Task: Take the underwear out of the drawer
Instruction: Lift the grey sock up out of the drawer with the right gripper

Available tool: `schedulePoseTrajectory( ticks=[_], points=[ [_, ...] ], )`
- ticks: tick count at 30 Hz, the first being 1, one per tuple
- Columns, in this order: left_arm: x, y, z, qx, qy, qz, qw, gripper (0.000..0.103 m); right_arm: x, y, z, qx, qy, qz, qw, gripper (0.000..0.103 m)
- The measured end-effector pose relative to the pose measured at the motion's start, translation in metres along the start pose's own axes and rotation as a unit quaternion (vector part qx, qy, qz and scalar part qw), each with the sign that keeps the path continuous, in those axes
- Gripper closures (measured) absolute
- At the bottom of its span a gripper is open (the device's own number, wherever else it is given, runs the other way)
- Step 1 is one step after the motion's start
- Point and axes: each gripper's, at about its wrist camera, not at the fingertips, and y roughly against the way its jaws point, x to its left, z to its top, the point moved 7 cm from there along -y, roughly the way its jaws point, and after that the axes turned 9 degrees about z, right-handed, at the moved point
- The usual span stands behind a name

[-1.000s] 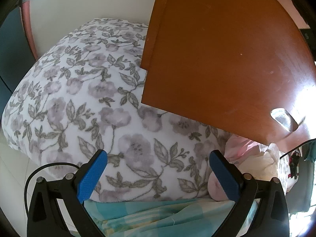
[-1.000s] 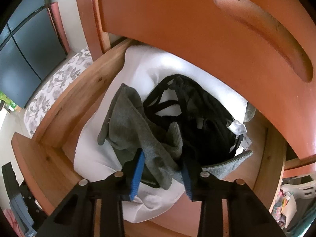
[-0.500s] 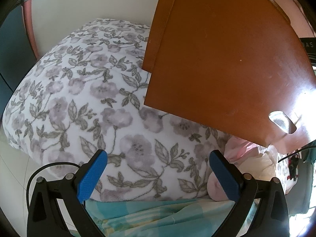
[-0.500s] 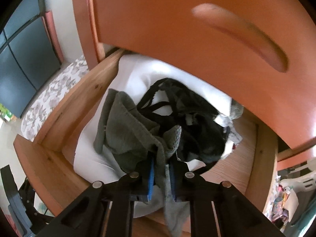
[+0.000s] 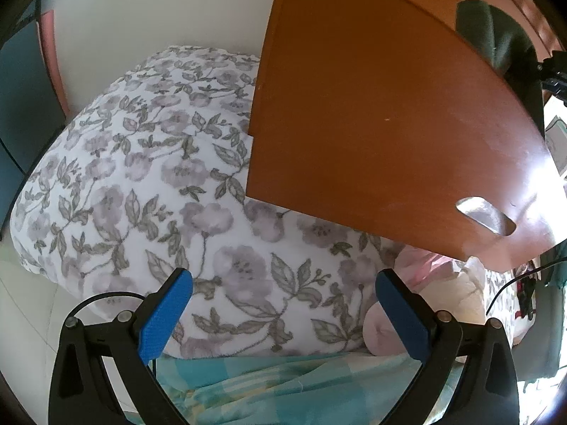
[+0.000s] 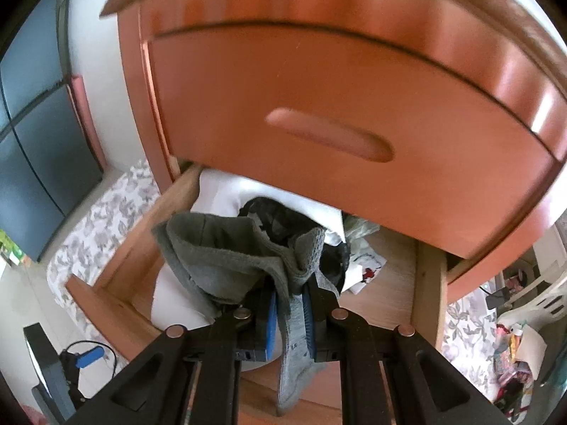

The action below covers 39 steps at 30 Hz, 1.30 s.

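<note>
In the right wrist view my right gripper (image 6: 290, 292) is shut on grey underwear (image 6: 226, 255), which hangs lifted above the open wooden drawer (image 6: 117, 283). A strip of the grey cloth dangles down between the blue pads. A black garment (image 6: 280, 219) and white cloth (image 6: 226, 194) lie in the drawer below. In the left wrist view my left gripper (image 5: 283, 294) stands open with nothing between its fingers, above a floral bedcover (image 5: 141, 184). At the top right of that view the grey underwear (image 5: 492, 35) shows above the cabinet side.
The shut upper drawer front (image 6: 336, 106) with its recessed handle overhangs the open drawer. The brown cabinet side panel (image 5: 372, 106) fills the right of the left wrist view. A teal checked cloth (image 5: 283, 386) lies below the left gripper. Clutter (image 6: 514, 361) lies on the floor at right.
My right gripper closed on the grey underwear and rose, lifting it up out of the drawer pile. The left gripper stayed where it was, open.
</note>
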Motion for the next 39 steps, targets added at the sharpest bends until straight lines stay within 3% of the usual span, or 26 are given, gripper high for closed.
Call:
schedulePoseTrajectory(
  ticks=[19, 39],
  points=[
    [-0.019, 0.039, -0.003, -0.029, -0.029, 0.007, 0.9991, 0.0, -0.024, 0.089, -0.003, -0.081, -0.04, 0.016, 0.996, 0.089],
    [-0.055, 0.077, -0.017, -0.058, -0.085, 0.016, 0.9946, 0.0, -0.063, 0.178, -0.042, -0.149, -0.073, 0.018, 0.986, 0.089]
  ],
)
